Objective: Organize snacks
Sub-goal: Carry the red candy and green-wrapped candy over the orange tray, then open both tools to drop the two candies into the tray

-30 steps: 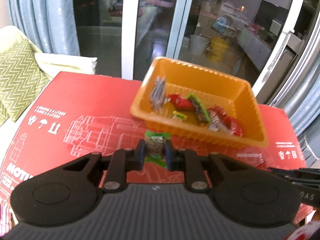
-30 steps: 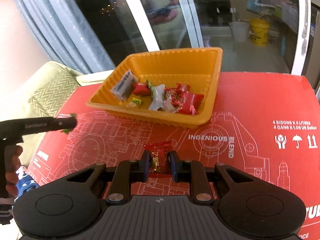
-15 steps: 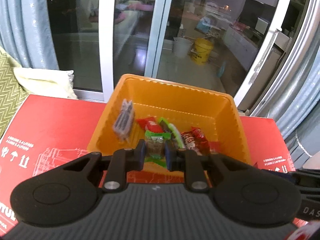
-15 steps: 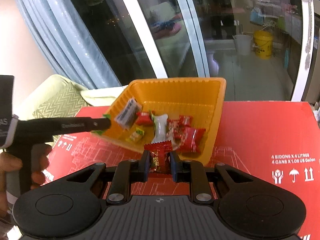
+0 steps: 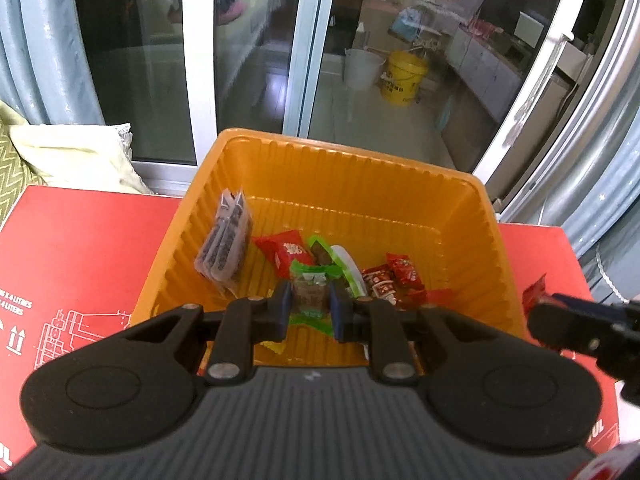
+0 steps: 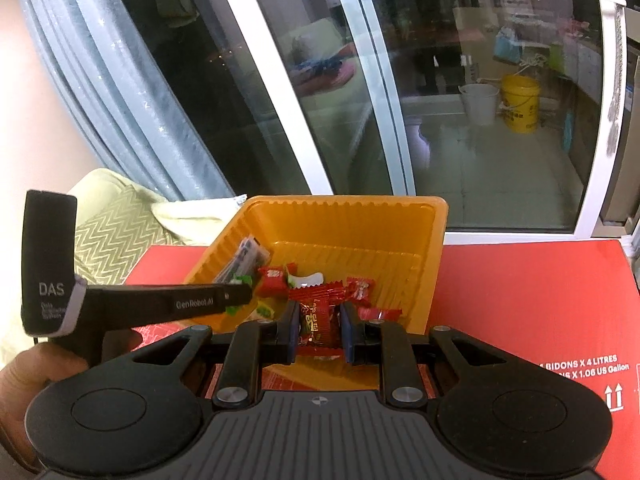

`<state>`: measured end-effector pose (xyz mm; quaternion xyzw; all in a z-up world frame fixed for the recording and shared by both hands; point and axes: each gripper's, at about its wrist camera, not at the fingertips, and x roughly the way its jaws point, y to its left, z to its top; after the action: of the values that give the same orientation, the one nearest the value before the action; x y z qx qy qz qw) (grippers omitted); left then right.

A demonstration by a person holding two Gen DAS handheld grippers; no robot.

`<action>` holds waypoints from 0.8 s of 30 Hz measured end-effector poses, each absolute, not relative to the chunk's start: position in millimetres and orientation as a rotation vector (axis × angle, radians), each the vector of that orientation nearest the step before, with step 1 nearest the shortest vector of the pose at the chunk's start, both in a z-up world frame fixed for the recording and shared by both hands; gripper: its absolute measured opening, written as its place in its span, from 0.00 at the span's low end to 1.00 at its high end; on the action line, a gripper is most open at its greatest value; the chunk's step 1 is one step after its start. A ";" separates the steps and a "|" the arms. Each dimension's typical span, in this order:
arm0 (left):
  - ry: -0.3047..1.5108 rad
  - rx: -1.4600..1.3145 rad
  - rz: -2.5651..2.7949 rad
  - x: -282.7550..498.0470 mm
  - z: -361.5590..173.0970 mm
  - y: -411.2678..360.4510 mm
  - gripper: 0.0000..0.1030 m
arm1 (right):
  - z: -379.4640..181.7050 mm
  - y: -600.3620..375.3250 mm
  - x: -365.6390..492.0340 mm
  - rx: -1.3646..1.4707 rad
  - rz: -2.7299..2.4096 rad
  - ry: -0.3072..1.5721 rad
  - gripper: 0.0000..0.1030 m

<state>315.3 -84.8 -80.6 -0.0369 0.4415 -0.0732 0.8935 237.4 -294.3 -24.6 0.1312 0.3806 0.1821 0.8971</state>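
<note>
We take the orange tray [image 5: 472, 216] as our landmark; it sits on a red printed carton [image 5: 80, 248] in front of a sliding glass door [image 5: 256, 40].

Our left gripper [image 5: 310, 307] is clamped on a green-edged snack packet [image 5: 310, 294], both pads pressed to its sides. The packet hangs over the tray's near end, its long axis running away from us toward the tray's far wall, green crimped ends at front and back.

Our right gripper [image 6: 319, 330] pinches a red candy wrapper [image 6: 316, 318] the same way, long axis pointing toward the tray's far wall, just over the near rim on the tray's right half. In the left wrist view that gripper shows beside the tray's right wall.

Inside the tray, a grey clear-wrapped packet [image 5: 226, 246] leans on end against the left wall, long axis toward the far-left corner. Beside it lies a red packet [image 5: 286, 252], then a green-and-white wrapper [image 5: 346, 268] angled along the floor, then several small red candies [image 5: 394, 280] toward the right wall.

A zigzag-patterned cushion [image 6: 108, 236] lies left of the tray, off the carton.
</note>
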 end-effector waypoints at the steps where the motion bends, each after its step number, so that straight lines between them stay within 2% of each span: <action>1: 0.919 -0.075 -0.152 317.1 -82.0 -84.3 0.18 | -25.0 -294.7 239.5 0.272 0.376 0.789 0.21; 8: 0.946 -0.088 -0.159 326.2 -91.1 -84.9 0.18 | -28.7 -296.8 250.5 0.271 0.366 0.802 0.21; 10: 0.945 -0.096 -0.165 326.9 -91.0 -83.2 0.23 | -30.5 -297.2 253.0 0.273 0.360 0.808 0.21; 24: 0.934 -0.110 -0.131 333.1 -80.2 -57.5 0.23 | -44.4 -299.0 282.6 0.259 0.307 0.811 0.21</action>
<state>333.1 -57.5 -80.2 -0.0531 0.4498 -0.0629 0.8893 282.6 -299.0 -44.4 0.1250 0.3918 0.1484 0.8994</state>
